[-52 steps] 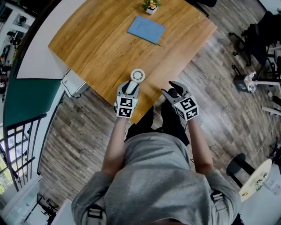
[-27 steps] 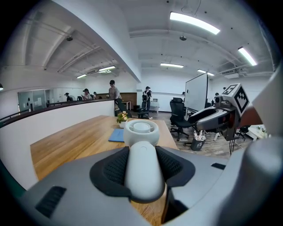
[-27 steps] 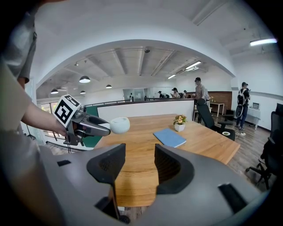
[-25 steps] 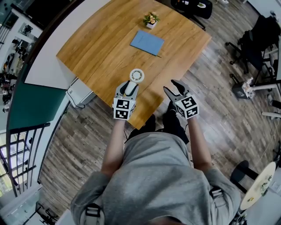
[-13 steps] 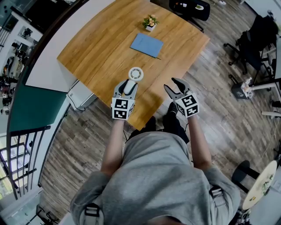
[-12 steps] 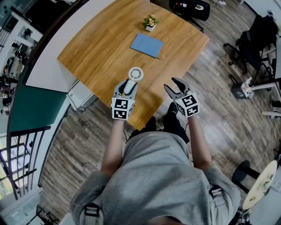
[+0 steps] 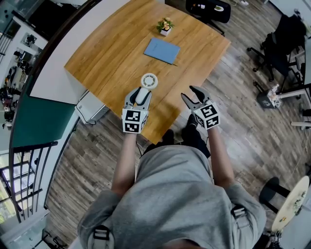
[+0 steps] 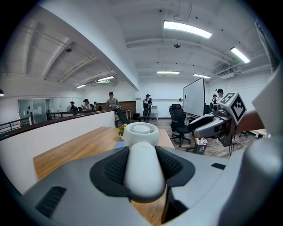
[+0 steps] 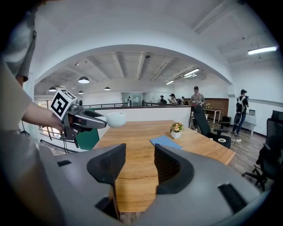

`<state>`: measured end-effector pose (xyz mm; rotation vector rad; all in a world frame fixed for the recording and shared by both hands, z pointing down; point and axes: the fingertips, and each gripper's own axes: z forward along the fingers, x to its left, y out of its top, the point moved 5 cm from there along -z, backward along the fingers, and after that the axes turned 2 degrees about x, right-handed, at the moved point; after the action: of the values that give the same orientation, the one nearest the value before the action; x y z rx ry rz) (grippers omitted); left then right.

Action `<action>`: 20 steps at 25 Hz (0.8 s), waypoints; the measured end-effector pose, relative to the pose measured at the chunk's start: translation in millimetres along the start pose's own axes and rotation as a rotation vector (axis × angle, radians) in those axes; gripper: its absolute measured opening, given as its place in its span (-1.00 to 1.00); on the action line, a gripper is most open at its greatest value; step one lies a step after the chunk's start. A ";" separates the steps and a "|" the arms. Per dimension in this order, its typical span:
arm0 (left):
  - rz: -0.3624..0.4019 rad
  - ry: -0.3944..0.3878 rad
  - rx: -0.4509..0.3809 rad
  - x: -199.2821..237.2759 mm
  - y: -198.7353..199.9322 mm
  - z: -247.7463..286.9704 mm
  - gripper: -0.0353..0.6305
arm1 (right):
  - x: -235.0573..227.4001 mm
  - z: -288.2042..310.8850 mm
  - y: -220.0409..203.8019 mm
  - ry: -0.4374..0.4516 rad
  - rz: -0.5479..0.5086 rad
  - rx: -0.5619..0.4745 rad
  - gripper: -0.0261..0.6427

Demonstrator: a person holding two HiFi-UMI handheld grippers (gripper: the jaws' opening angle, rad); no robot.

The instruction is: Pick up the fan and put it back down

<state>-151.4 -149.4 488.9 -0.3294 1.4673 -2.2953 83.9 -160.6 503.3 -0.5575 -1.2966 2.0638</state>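
Note:
The fan [image 7: 149,80] is small and white, with a round head and a rounded handle. My left gripper [image 7: 141,94] is shut on its handle and holds it in the air over the near corner of the wooden table [image 7: 107,48]. In the left gripper view the handle [image 8: 142,172] fills the gap between both dark pads, and the fan's head [image 8: 141,132] stands just beyond. The right gripper view shows the fan [image 9: 110,119] clear of the tabletop, at the tip of the left gripper [image 9: 84,118]. My right gripper [image 7: 191,95] hangs open and empty at the table's edge [image 9: 135,170].
A blue notebook [image 7: 162,50] lies further back on the table, with a small potted plant [image 7: 165,25] behind it. A black office chair [image 7: 209,8] stands past the far edge. People stand in the room beyond. Wooden floor lies to the right.
My left gripper has risen a little with the fan in it. The right gripper has stayed where it was, still open.

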 end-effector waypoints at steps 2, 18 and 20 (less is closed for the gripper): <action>-0.001 0.008 -0.004 0.9 0.4 -1.0 -0.29 | 0.2 -0.3 0.5 0.000 -0.001 -0.002 -0.30; 0.012 0.004 -0.009 -5.0 5.4 -1.5 -0.29 | -1.9 -9.3 -1.3 -0.015 -0.015 0.005 -0.31; 0.008 0.005 -0.008 -3.7 5.9 0.2 -0.29 | -4.1 -9.6 -1.3 -0.018 -0.015 0.006 -0.31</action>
<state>-146.9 -150.1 483.7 -0.3201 1.4781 -2.2856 93.4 -156.9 500.4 -0.5260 -1.3002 2.0646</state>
